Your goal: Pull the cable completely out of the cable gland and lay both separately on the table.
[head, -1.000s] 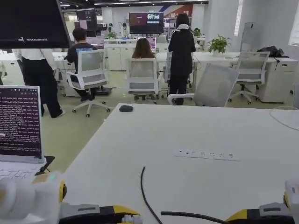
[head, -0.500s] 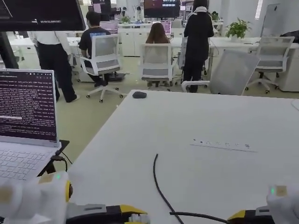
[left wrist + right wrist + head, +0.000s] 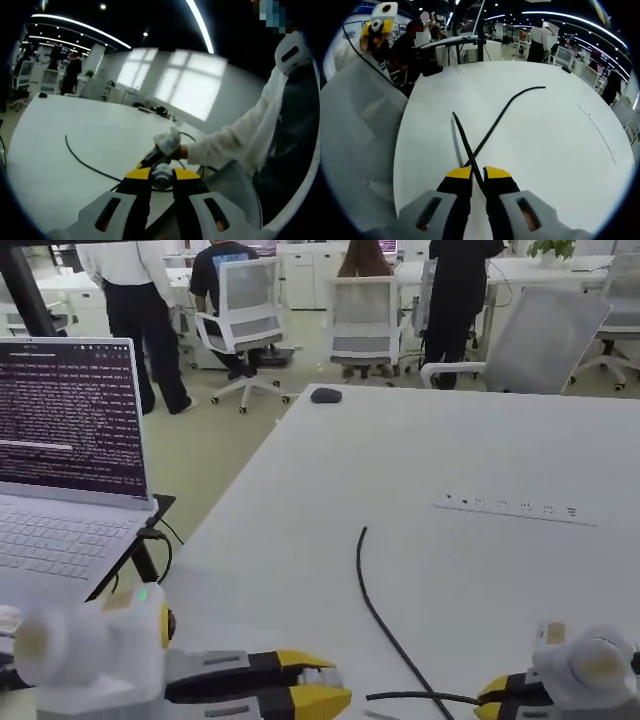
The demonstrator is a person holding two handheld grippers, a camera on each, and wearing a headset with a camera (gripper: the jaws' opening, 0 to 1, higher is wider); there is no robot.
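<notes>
Item 1, left gripper (image 3: 161, 171): yellow-tipped jaws drawn close together, clamped on the cable gland (image 3: 161, 179); the gland is a small silver round body seated right between the tips.

Item 2, right gripper (image 3: 476, 175): jaws closed to a narrow slit, pinching the black cable (image 3: 505, 112) at the tips; a short length rises ahead of this claw to a free end; a longer length crosses just beyond the tips and runs forward and to the right over the white table (image 3: 480, 440).

Item 3, cable as seen from the left claw: a thin dark curve lying on the table ahead and to the left; from the head view a short stretch lies between the two claws, its end close to the left claw's tips; whether it touches the gland cannot be told.

Item 4, right hand (image 3: 169, 142): white-covered, just ahead of the left claw, white sleeve trailing off to the right.

Item 5, surroundings: open laptop (image 3: 70, 430) beyond the left claw and further left; flush power strip (image 3: 520, 508) well ahead of the right claw; dark mouse (image 3: 325, 395) at the table's far edge.
</notes>
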